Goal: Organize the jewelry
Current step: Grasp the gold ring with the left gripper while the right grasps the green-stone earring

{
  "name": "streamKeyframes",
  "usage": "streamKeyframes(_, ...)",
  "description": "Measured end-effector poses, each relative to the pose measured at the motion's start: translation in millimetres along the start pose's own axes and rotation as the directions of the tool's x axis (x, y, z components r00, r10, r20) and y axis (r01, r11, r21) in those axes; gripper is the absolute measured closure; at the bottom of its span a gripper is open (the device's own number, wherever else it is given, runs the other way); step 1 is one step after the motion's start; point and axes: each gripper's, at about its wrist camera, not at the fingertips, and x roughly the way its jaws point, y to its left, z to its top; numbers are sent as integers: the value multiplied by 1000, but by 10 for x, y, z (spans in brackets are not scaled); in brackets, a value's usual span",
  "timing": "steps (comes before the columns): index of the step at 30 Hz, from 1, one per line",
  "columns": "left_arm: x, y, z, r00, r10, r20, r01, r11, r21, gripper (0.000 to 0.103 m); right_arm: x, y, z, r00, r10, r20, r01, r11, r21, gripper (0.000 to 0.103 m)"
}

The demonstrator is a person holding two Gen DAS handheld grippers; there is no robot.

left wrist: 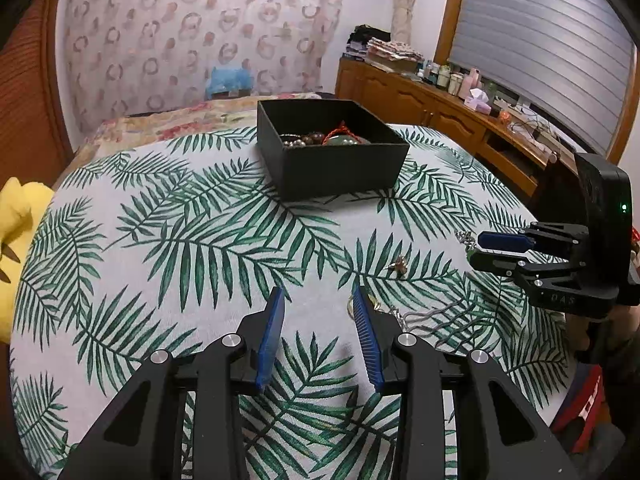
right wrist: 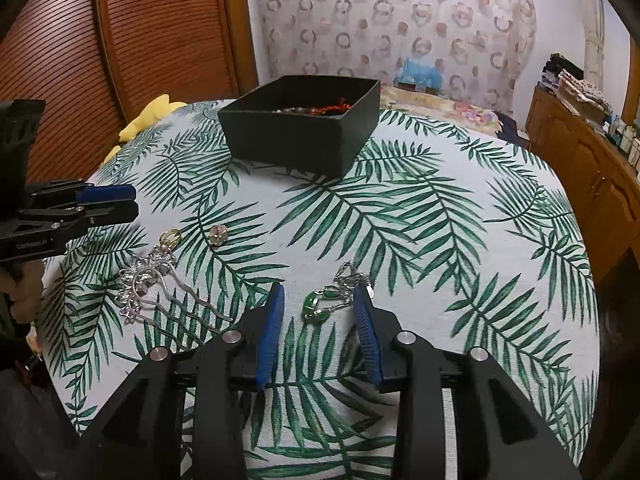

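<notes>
Left gripper (left wrist: 318,300) fingers apart, empty, above leaf-print tablecloth (left wrist: 200,240). Right gripper (right wrist: 319,298) also parted; green-stone silver chain necklace (right wrist: 324,302) between tips, seemingly untouched. Black square box (right wrist: 304,136) farther back.

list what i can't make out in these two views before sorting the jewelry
- Black box contents: in the right wrist view the near wall hides all but a red cord and some beads.
- Silver hair comb: in the left wrist view the left gripper finger covers its flowered head.
- Green pendant: its chain runs behind the right gripper finger.
- Small flower piece: too small to identify.
</notes>
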Motion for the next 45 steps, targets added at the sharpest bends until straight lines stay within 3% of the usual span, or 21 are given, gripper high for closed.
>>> streamKeyframes(7, 40, -36, -20, 1000, -7, -11, 7, 1000, 0, 69, 92, 79, 57, 998, -59, -14, 58, 997, -45, 66)
streamKeyframes(9, 50, -54, -22, 1000, -9, -14, 9, 1000, 3, 69, 82, 90, 56, 997, -76, -9, 75, 996, -56, 86)
streamKeyframes(10, 54, -65, -20, 1000, -10, -15, 10, 1000, 6, 69, 79, 97, 49, 996, -87, -9, 86, 994, -66, 88)
streamKeyframes(24, 270, -223, 81, 996, -54, -74, 56, 998, 25, 69, -113, -35, -24, 996, -80, 35, 81, 996, -38, 89)
streamKeyframes(36, 350, -200, 155, 994, -23, -108, 26, 999, 24, 67, -116, 20, -40, 998, -53, 43, 55, 997, -45, 89)
streamKeyframes(45, 364, -252, 103, 989, -7, -147, 20, 996, 82, 70, -111, 23, -37, 998, -55, 43, 57, 997, -47, 89)
